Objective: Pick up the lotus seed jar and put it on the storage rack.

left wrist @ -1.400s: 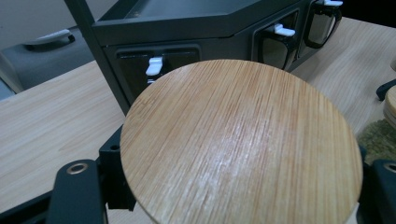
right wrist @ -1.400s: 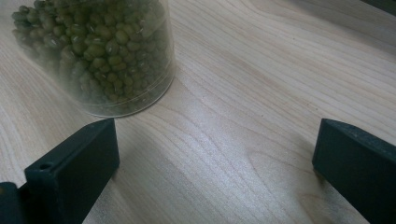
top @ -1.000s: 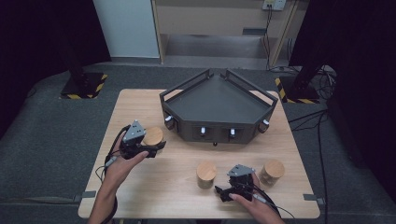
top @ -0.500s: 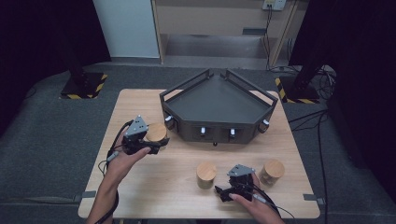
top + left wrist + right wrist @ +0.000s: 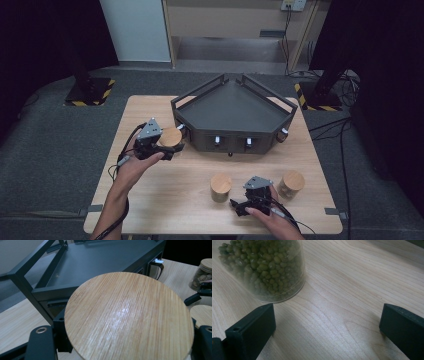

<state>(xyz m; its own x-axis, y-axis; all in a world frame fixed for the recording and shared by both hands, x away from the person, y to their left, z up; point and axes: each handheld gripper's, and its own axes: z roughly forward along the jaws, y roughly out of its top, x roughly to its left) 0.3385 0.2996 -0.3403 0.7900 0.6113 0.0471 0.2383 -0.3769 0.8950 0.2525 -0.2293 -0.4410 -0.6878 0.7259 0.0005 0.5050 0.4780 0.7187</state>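
My left gripper (image 5: 169,145) is shut on a jar with a round bamboo lid (image 5: 171,135), held just off the front left corner of the dark angular tray (image 5: 230,107). In the left gripper view the lid (image 5: 127,317) sits between my jaws, and the tray's rail (image 5: 27,267) is close behind it. My right gripper (image 5: 240,204) rests open near the table's front edge. A clear jar of green beans (image 5: 269,267) stands just beyond its left jaw, apart from it, and nothing lies between the jaws (image 5: 328,332).
The bean jar (image 5: 220,186) and a second bamboo-lidded jar (image 5: 291,183) flank the right gripper on the wooden table (image 5: 150,200). The tray has raised rails and small knobs along its front. Dark floor surrounds the table.
My left gripper has carried its jar up and to the right, closer to the tray's front left corner. The right gripper and both standing jars have stayed put.
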